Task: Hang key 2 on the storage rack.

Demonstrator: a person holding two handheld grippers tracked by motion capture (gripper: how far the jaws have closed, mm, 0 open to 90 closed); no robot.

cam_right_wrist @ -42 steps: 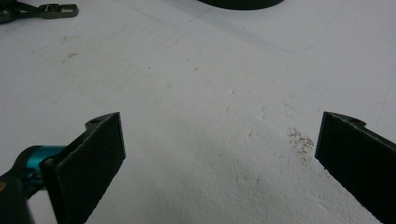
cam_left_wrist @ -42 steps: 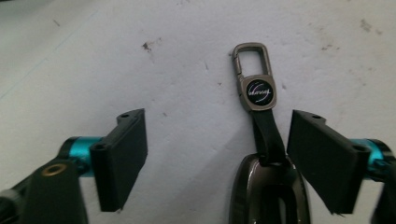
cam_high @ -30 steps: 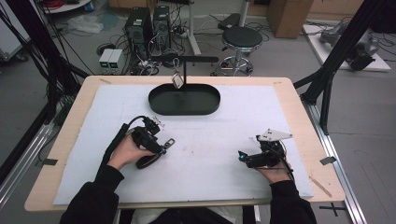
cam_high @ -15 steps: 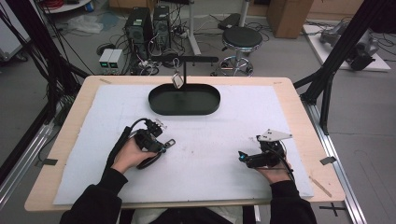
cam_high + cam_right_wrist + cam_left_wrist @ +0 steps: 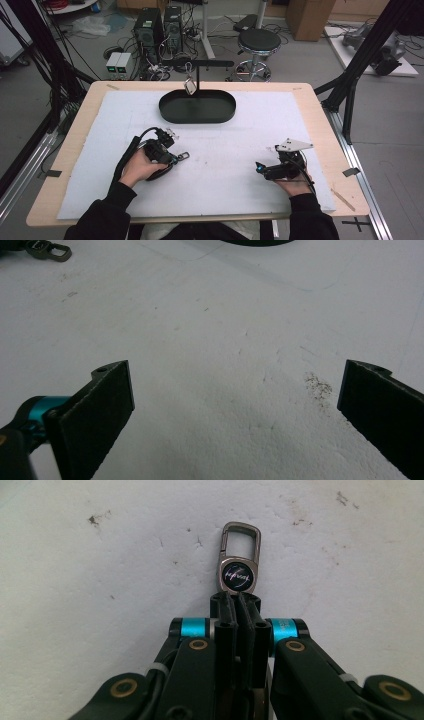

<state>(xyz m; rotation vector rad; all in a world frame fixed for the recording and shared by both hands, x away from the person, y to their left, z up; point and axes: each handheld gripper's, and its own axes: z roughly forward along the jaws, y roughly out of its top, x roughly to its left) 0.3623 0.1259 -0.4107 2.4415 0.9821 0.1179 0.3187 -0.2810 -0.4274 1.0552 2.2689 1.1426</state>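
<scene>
Wooden table [image 5: 320,107], covered by white mat [image 5: 225,150]. Black oval tray [image 5: 197,106] at far centre of mat, bearing upright post with crossbar; small tag [image 5: 190,86] hanging from crossbar. Right gripper [image 5: 261,167] low over mat at near right, jaws spread wide, nothing between. Left gripper [image 5: 238,597] at near left, jaws clamped on base of metal carabiner keychain [image 5: 239,555], clip protruding forward over mat.

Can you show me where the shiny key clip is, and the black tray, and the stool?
key clip [image 5: 239,575], left gripper view, on its round badge.
black tray [image 5: 197,114], high view, on its near wall.
stool [image 5: 259,40], high view, on the middle of its round seat.
</scene>
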